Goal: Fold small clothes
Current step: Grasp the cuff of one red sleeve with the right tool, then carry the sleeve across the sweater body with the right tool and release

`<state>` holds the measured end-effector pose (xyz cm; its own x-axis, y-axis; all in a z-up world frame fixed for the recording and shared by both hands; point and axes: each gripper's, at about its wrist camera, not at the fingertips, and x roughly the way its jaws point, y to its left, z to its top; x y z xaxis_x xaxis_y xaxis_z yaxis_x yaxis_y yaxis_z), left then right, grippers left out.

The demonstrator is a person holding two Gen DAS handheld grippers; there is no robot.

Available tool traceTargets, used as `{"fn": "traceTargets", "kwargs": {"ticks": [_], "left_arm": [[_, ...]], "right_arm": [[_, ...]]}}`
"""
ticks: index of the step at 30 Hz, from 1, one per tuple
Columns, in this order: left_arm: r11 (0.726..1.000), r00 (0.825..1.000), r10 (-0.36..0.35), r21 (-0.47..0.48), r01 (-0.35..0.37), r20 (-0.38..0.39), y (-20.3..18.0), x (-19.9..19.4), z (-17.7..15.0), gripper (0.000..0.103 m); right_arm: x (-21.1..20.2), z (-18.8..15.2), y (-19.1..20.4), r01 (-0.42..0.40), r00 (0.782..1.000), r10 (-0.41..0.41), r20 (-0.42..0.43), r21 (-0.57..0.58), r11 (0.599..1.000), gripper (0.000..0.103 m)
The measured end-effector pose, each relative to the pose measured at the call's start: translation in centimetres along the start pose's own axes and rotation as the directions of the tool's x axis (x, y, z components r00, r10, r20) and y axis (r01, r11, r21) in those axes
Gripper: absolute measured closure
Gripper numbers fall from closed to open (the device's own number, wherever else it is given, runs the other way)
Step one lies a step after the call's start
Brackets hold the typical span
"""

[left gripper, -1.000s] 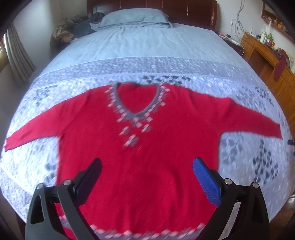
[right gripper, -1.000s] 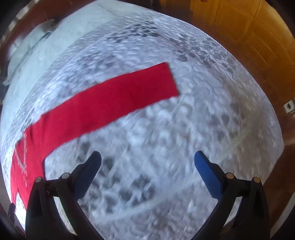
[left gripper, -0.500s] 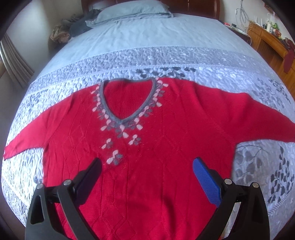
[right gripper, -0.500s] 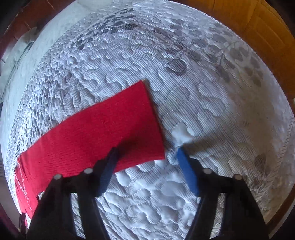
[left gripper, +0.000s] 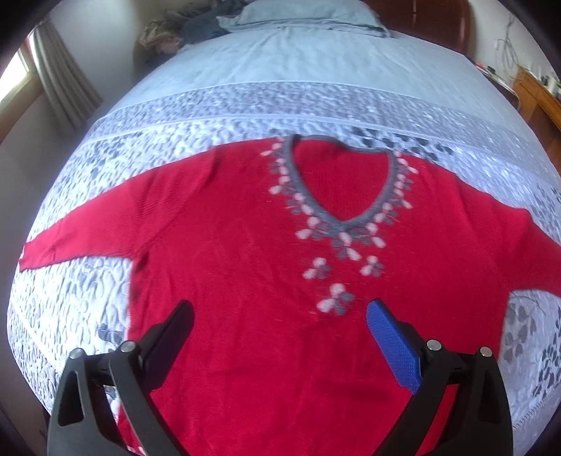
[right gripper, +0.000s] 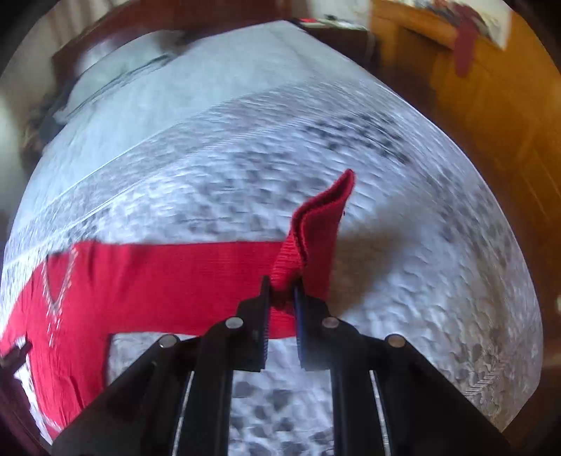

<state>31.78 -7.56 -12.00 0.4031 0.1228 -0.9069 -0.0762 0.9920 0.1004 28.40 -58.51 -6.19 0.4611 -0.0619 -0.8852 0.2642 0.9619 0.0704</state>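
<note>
A red V-neck sweater with a grey collar and flower trim lies spread flat on the bed, both sleeves out to the sides. My left gripper hovers open above its lower body, nothing between the fingers. In the right wrist view my right gripper is closing on the cuff end of the sweater's sleeve; the pads pinch the red knit and the cuff stands up off the quilt. The rest of that sleeve runs left to the sweater's body.
The bed has a grey-white quilted cover with a leaf pattern and a pale blue sheet and pillow beyond. A wooden cabinet stands along the bed's right side. A curtain hangs at the left.
My right gripper came down over the sleeve's cuff, closed on it and lifted it off the quilt. My left gripper shifted left over the sweater's body and stayed open.
</note>
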Motion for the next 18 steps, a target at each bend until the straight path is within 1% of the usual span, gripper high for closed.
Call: {"fn": "traceTargets", "kwargs": {"ticks": [1, 3, 5, 6, 7, 8, 11, 13, 14, 15, 16, 17, 18], "left_arm": [[1.0, 1.0, 0.004, -0.006, -0.004, -0.002, 0.7, 0.1, 0.1, 0.004], [1.0, 1.0, 0.006, -0.023, -0.006, -0.003, 2.5, 0.2, 0.2, 0.004], [0.999, 1.0, 0.008, -0.045, -0.008, -0.005, 4.1, 0.3, 0.3, 0.004], [0.998, 1.0, 0.008, -0.056, -0.008, -0.006, 4.9, 0.4, 0.4, 0.004], [0.998, 1.0, 0.006, -0.067, -0.007, -0.008, 5.7, 0.4, 0.4, 0.004], [0.997, 1.0, 0.005, -0.074, -0.006, -0.009, 6.2, 0.5, 0.5, 0.004], [0.995, 1.0, -0.005, -0.096, 0.003, -0.015, 7.6, 0.6, 0.6, 0.004], [0.995, 1.0, -0.012, -0.099, 0.011, -0.014, 7.9, 0.8, 0.8, 0.004], [0.995, 1.0, -0.021, -0.096, 0.019, -0.015, 7.8, 0.8, 0.9, 0.004], [0.995, 0.999, -0.029, -0.092, 0.027, -0.017, 7.7, 0.9, 0.9, 0.004], [0.995, 0.999, -0.044, -0.087, 0.042, -0.021, 7.4, 1.0, 1.0, 0.004], [0.994, 0.997, -0.071, -0.08, 0.068, -0.029, 7.0, 1.2, 1.1, 0.004], [0.992, 0.994, -0.103, -0.076, 0.1, -0.036, 6.5, 1.3, 1.2, 0.004]], "right_arm": [[0.1, 0.1, 3.1, -0.027, 1.0, 0.027, 0.0, -0.047, 0.999, 0.092], [0.3, 0.1, 7.8, -0.062, 0.998, 0.062, -0.01, -0.119, 0.991, 0.092], [0.7, -0.2, 13.3, -0.089, 0.996, 0.087, -0.022, -0.201, 0.976, 0.092], [1.1, -0.5, 15.5, -0.11, 0.994, 0.106, -0.031, -0.227, 0.968, 0.092], [1.8, -0.7, 18.3, -0.153, 0.988, 0.146, -0.05, -0.245, 0.957, 0.092], [2.3, -0.9, 20.2, -0.183, 0.983, 0.172, -0.065, -0.253, 0.95, 0.092], [4.6, -1.8, 26.6, -0.231, 0.972, 0.205, -0.115, -0.294, 0.928, 0.092], [6.2, -2.9, 29.2, -0.259, 0.963, 0.221, -0.156, -0.304, 0.917, 0.092], [6.9, -3.4, 30.1, -0.269, 0.958, 0.222, -0.181, -0.307, 0.913, 0.089], [7.5, -3.9, 30.6, -0.281, 0.952, 0.225, -0.206, -0.306, 0.909, 0.084], [8.1, -4.6, 30.7, -0.303, 0.943, 0.24, -0.231, -0.295, 0.906, 0.084], [8.4, -5.0, 30.4, -0.324, 0.934, 0.257, -0.249, -0.28, 0.904, 0.079], [8.2, -5.3, 29.5, -0.345, 0.927, 0.284, -0.247, -0.256, 0.903, 0.072]]}}
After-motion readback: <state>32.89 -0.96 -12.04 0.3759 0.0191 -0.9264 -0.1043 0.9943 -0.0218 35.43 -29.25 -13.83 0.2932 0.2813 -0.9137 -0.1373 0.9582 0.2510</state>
